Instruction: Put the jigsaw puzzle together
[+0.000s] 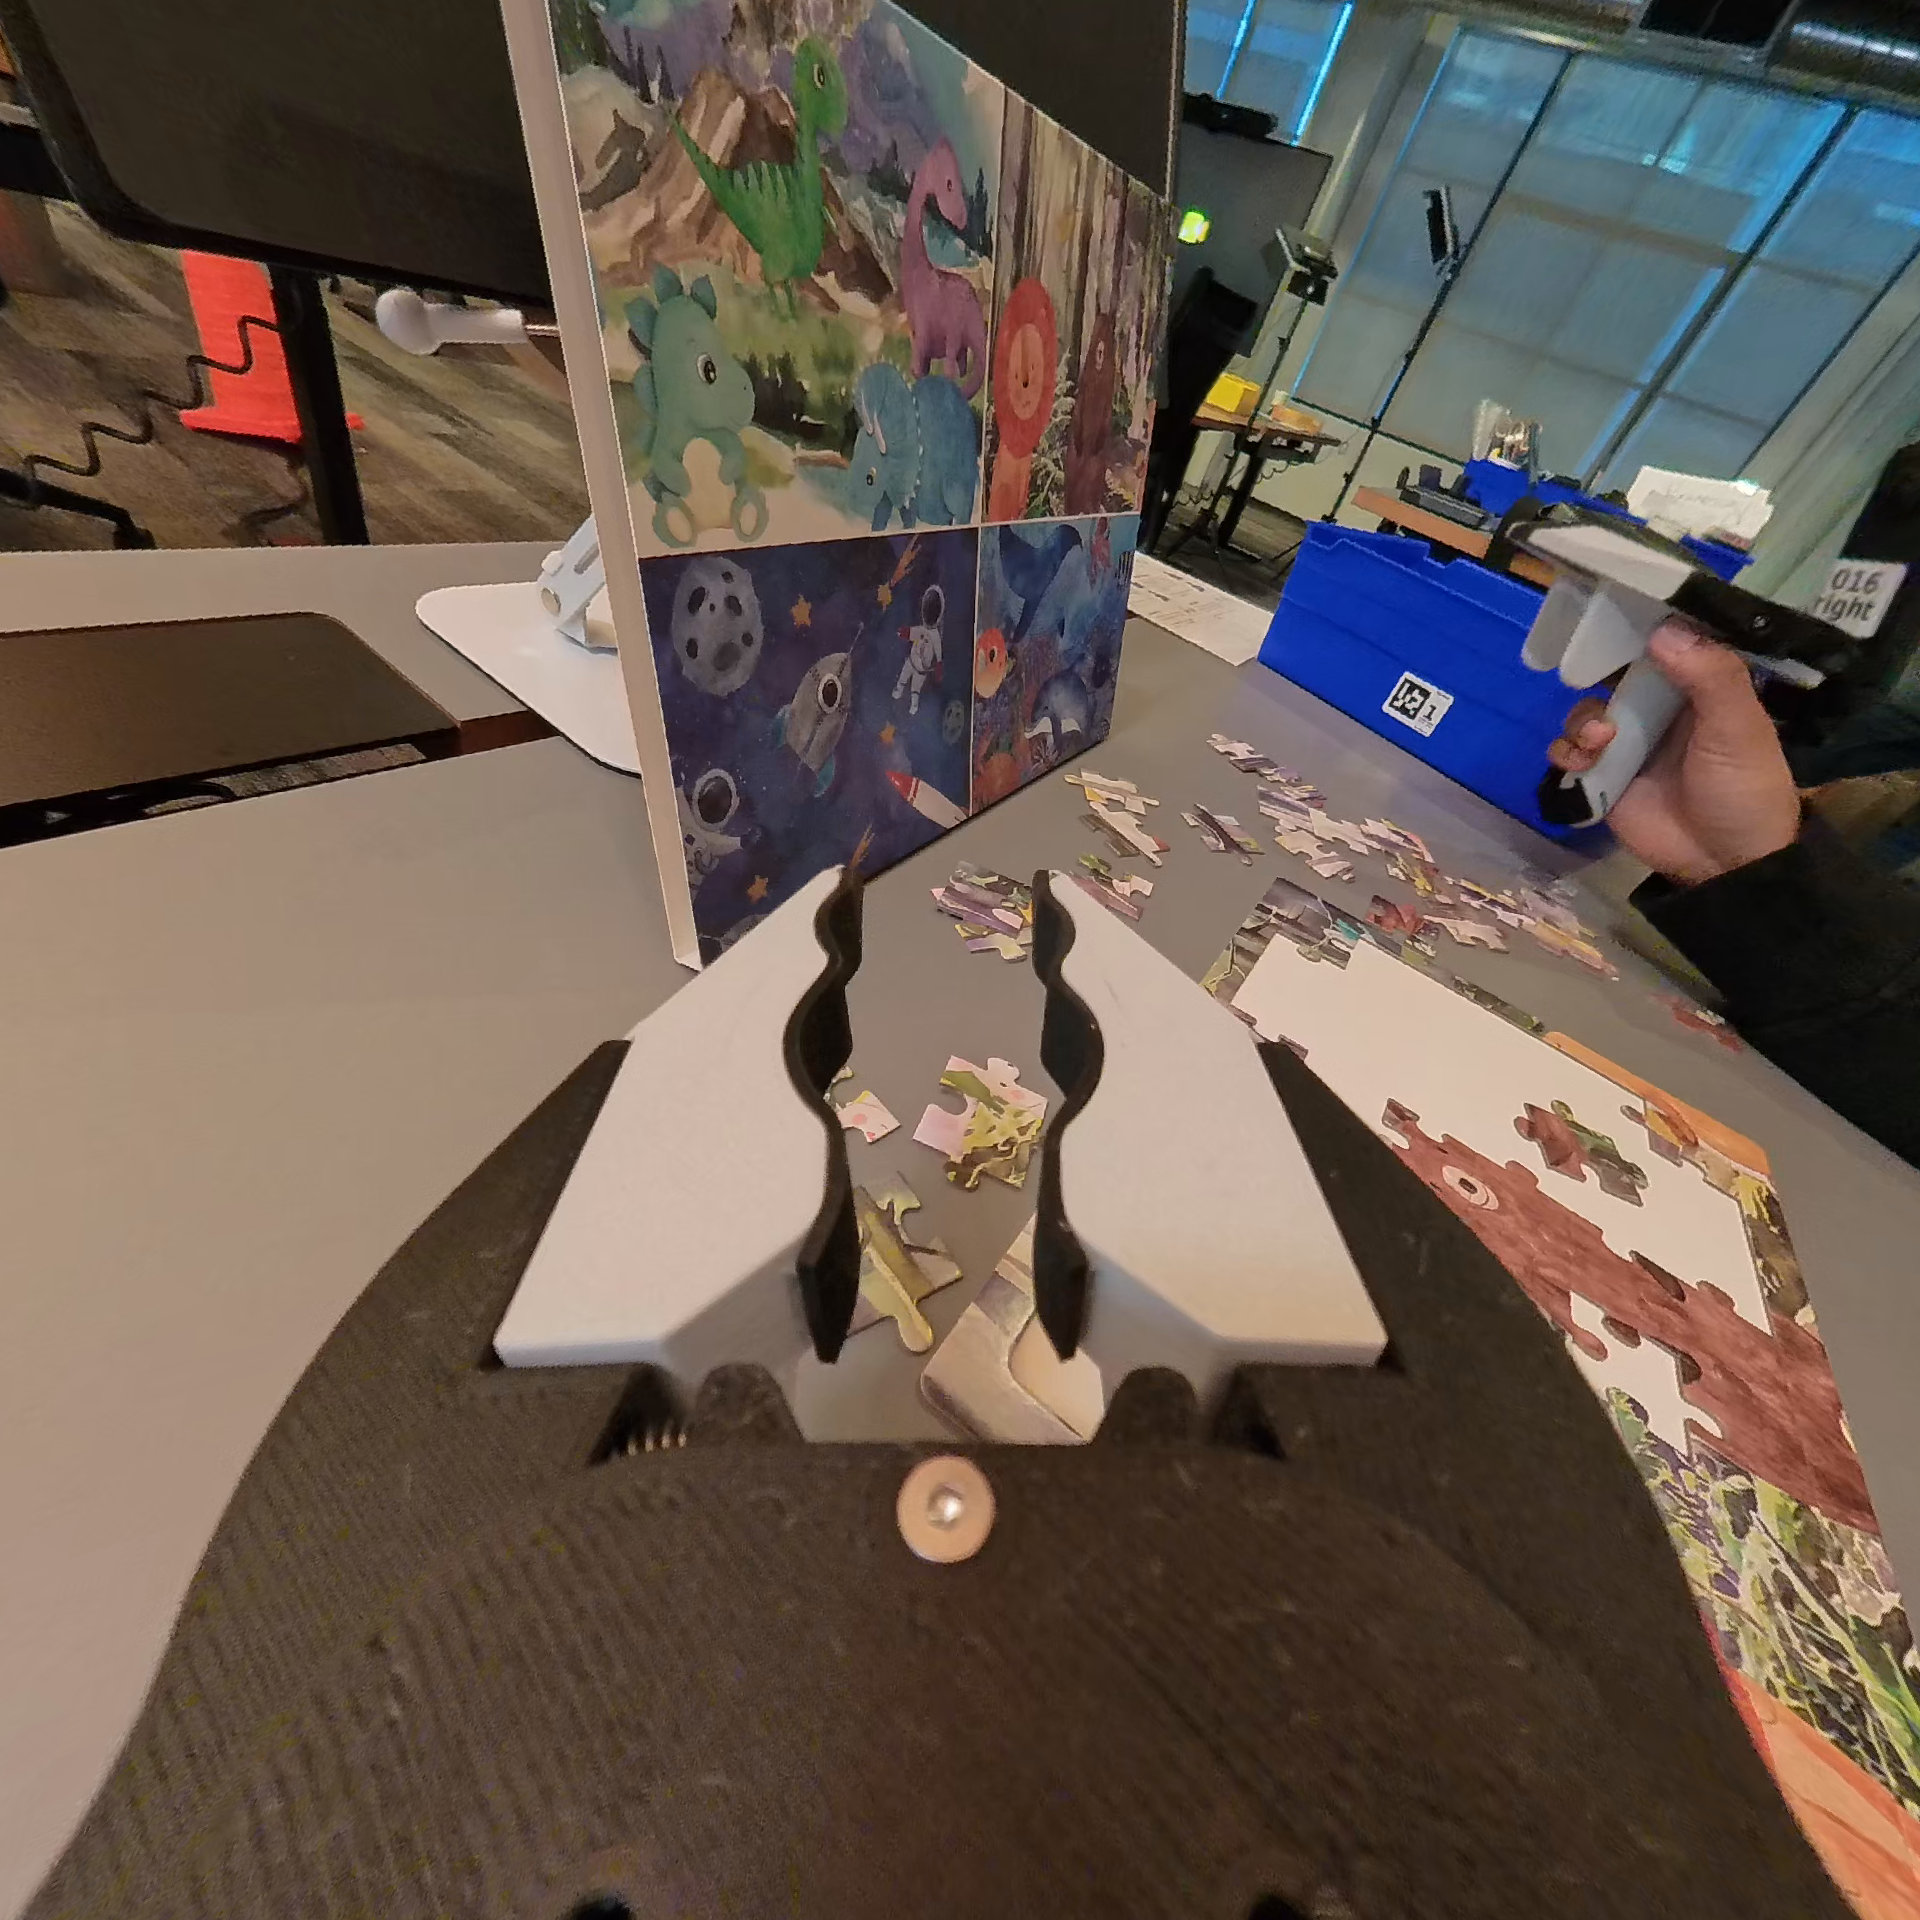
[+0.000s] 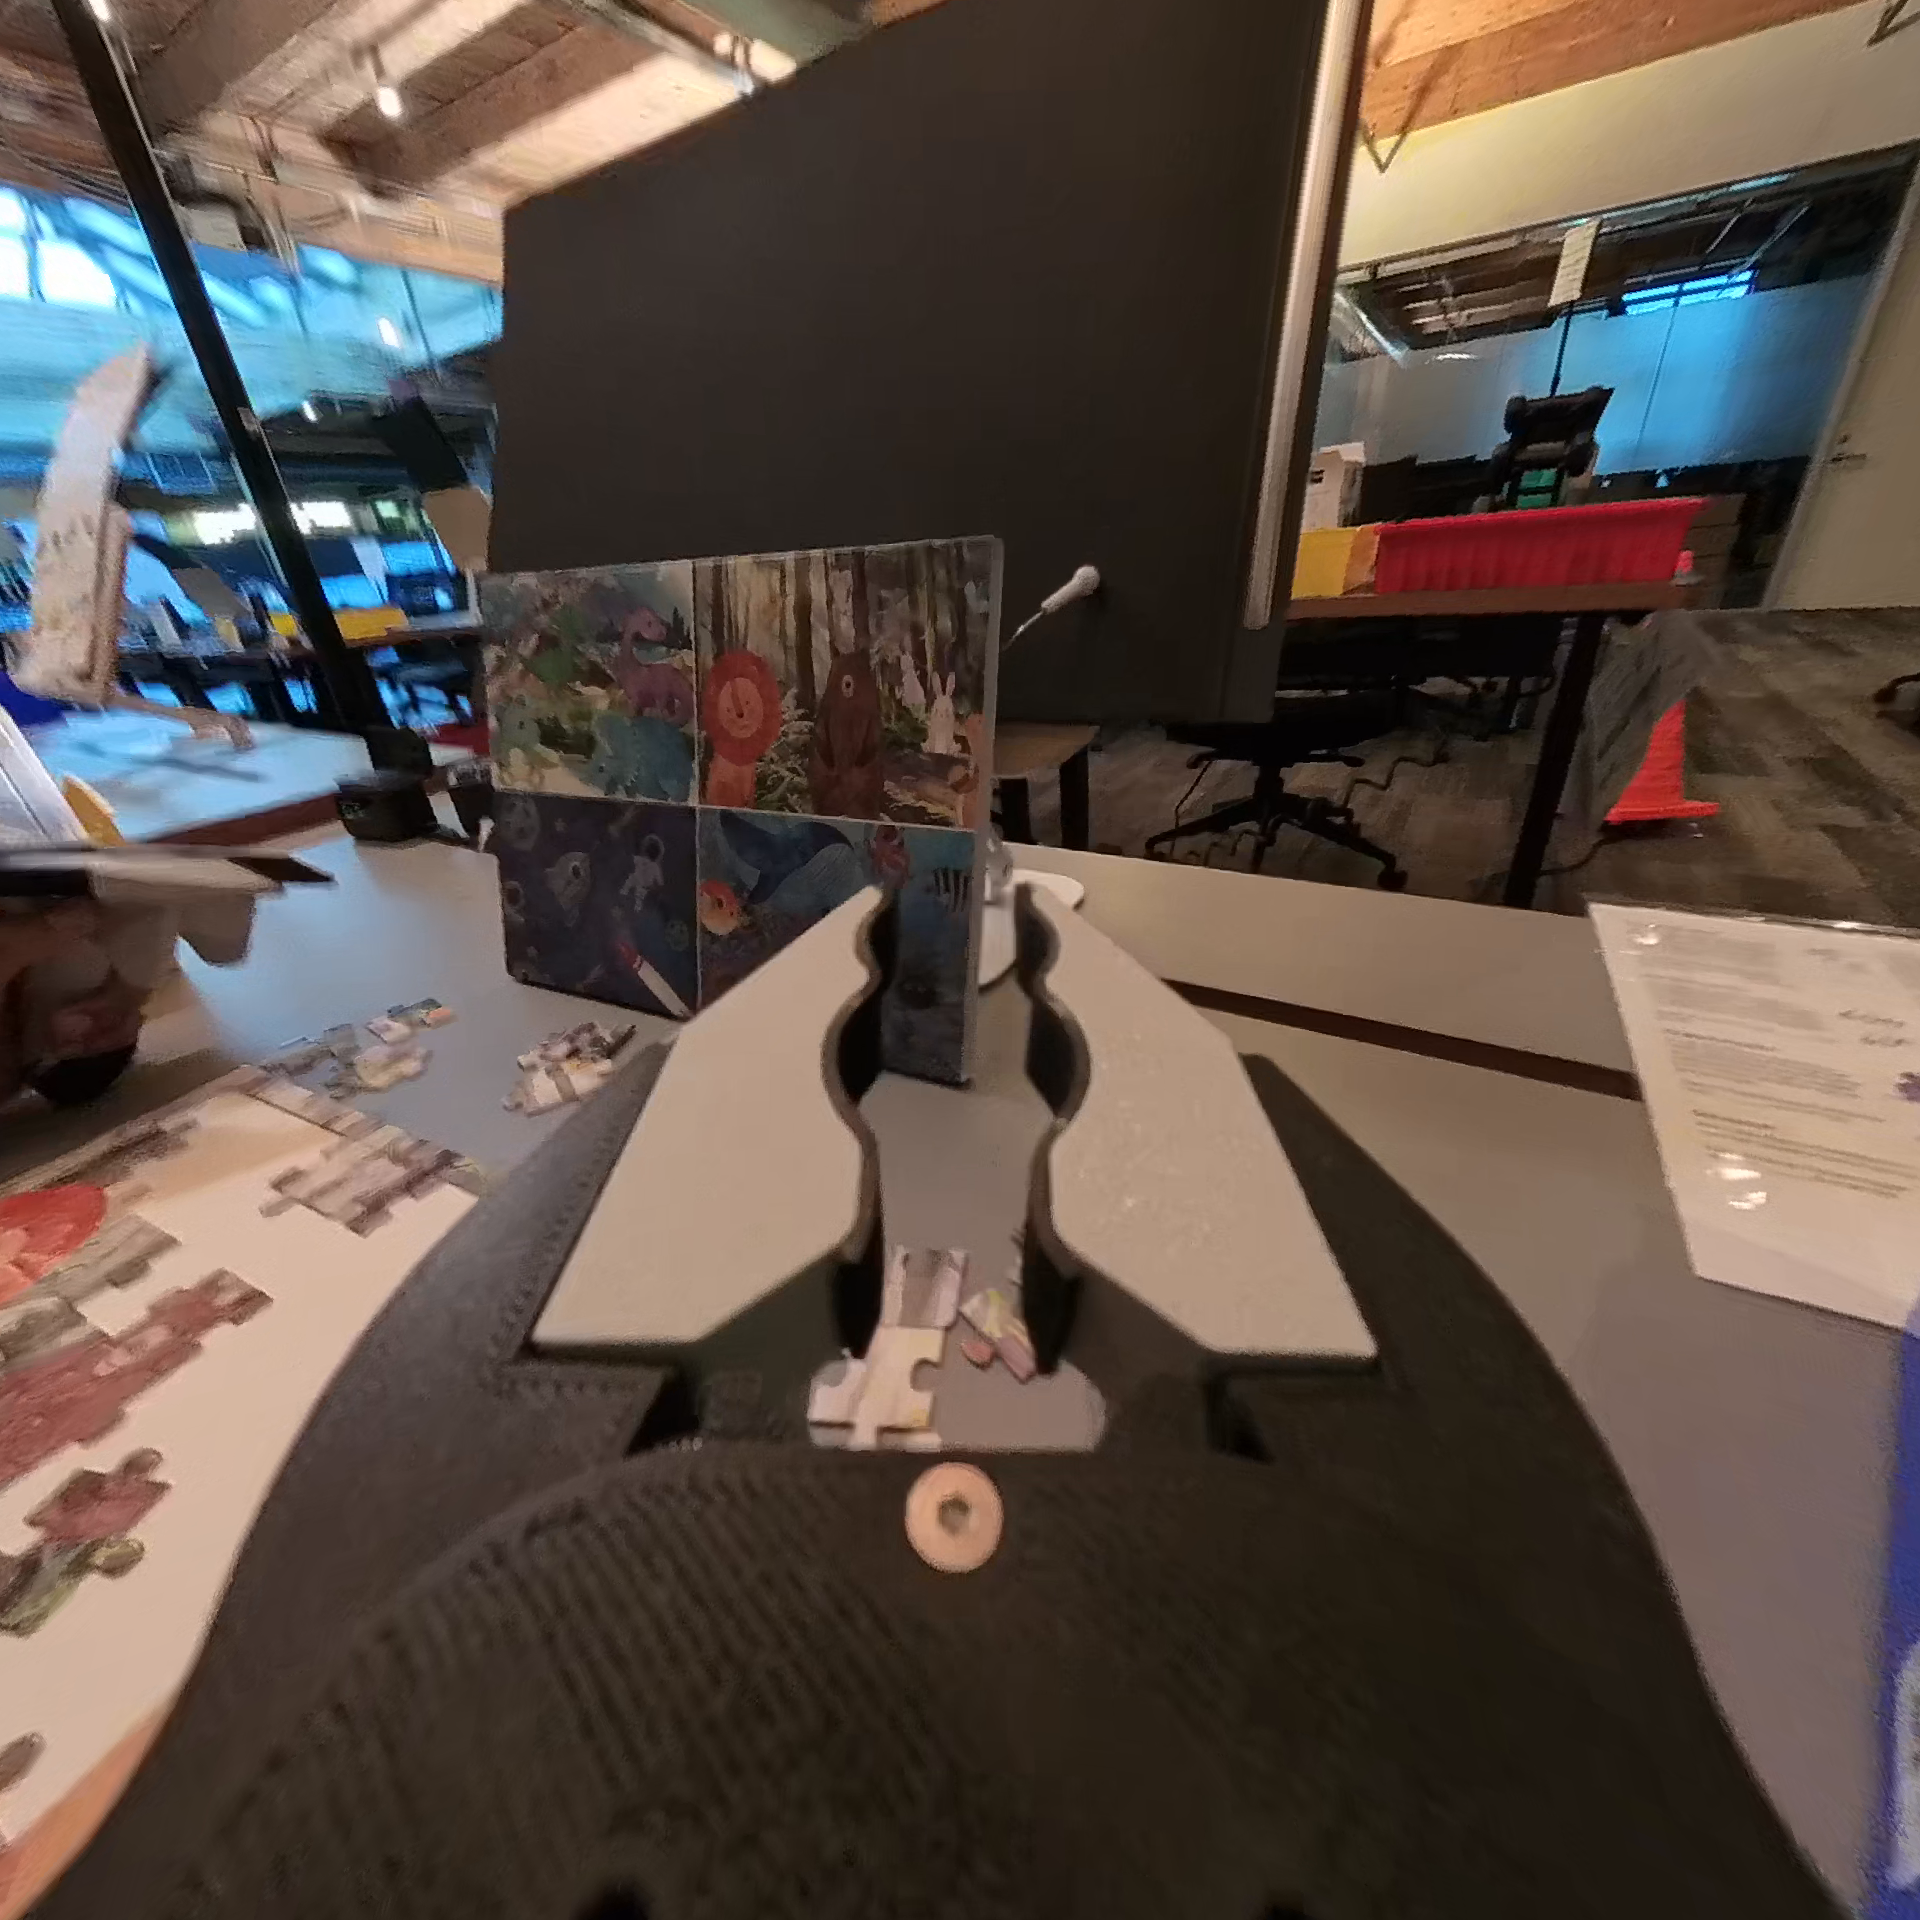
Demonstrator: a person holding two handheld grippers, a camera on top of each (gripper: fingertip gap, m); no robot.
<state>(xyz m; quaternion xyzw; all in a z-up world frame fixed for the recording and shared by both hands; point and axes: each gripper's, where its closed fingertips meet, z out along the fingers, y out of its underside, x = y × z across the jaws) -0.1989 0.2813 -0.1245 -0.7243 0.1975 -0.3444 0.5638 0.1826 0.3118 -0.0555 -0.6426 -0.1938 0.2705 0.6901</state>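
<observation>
Puzzle tray holds joined bear pieces; both grippers empty.

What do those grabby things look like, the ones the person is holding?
Each pair of tongs, left tongs and right tongs, has two pale grey plastic fingers with wavy black inner pads on a ribbed black base with a silver screw. Seen from the left, the right one has a grey handle, a white sticker, and a dark sleeve behind.

Grey table with loose puzzle pieces, puzzle tray, blue bin.
</observation>
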